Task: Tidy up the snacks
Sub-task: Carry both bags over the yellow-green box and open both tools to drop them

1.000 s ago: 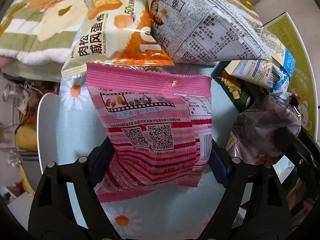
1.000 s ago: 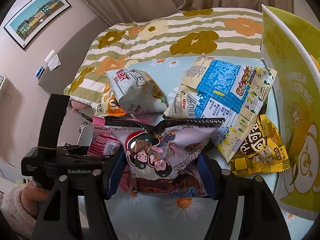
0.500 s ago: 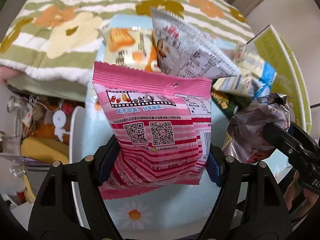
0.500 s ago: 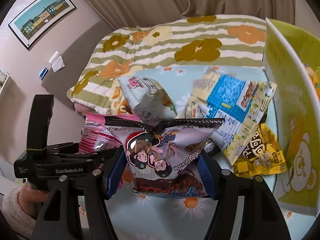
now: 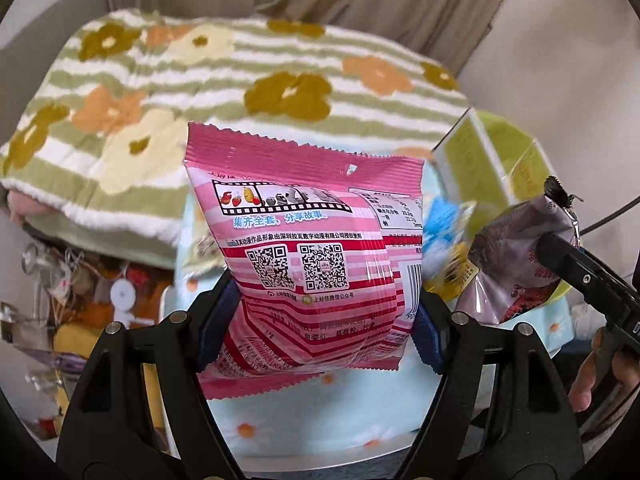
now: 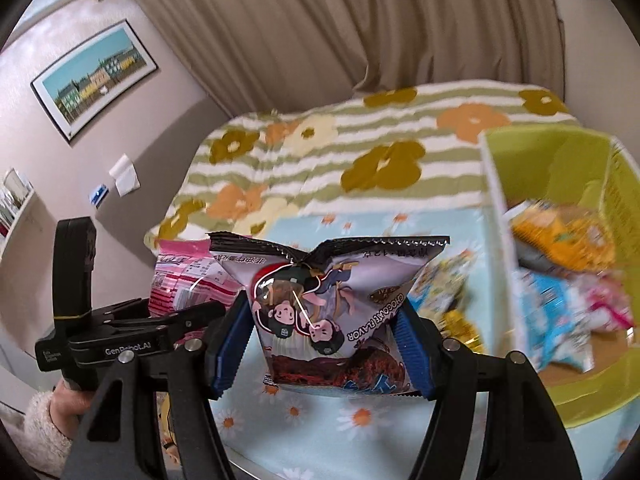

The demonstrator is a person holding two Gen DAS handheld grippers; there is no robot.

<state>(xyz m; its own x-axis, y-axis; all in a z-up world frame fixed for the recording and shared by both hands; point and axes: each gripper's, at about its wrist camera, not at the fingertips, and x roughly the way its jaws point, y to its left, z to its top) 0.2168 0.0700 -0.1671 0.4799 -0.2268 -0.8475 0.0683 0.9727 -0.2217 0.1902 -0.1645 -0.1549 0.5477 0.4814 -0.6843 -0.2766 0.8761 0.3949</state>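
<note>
My left gripper [image 5: 320, 320] is clamped on a pink packet [image 5: 308, 256], its blue pads [image 5: 218, 320] pressing in from both sides near the packet's lower half, so the packet stands upright between my fingers, held up above the table. Its back faces me, with two square codes and red stripes. My right gripper [image 6: 324, 348] is clamped the same way on a grey-purple packet [image 6: 328, 312] with cartoon figures, whose black crimped top edge points up and away from me; this packet is also lifted off the surface.

Off to the left of my right gripper I see the left one side-on, with the pink packet sticking out of it. From the left gripper, the grey-purple packet [image 5: 516, 256] shows off to the right.

Below both packets lies a light blue cloth with daisies [image 6: 360, 420]. Just beyond the right gripper, to its right, stands a yellow-green box [image 6: 592, 396], open at the top, with several packets [image 6: 560, 304] lying inside; they are blurred. A few loose packets [image 6: 444, 288] lie on the cloth between the box and my grip.

Further ahead is a striped blanket with flowers [image 5: 224, 92], then a brown curtain [image 6: 360, 24]. A framed picture [image 6: 94, 78] hangs on the wall far left.
</note>
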